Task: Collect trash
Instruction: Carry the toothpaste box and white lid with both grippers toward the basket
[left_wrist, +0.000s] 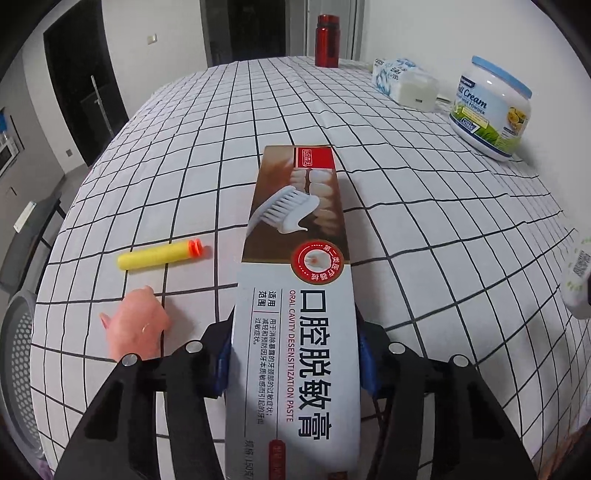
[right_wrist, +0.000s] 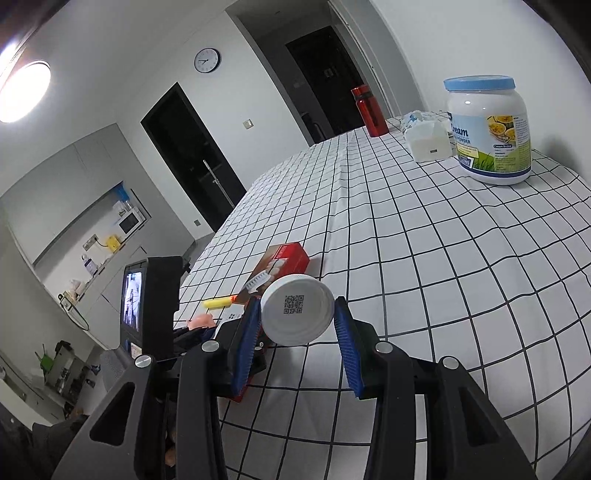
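Yellow dart (left_wrist: 157, 258); black-gridded white tablecloth (left_wrist: 424, 221)

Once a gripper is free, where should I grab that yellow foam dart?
Grip the yellow foam dart across its yellow shaft mid-length, coming from above. It lies flat on the checked tablecloth, orange tip pointing right, so fingers should straddle its long sides.

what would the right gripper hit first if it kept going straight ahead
Hedged guess: the right gripper, shut on a white round QR-coded container, points over bare checked tablecloth; the path looks free, though depth is unclear.
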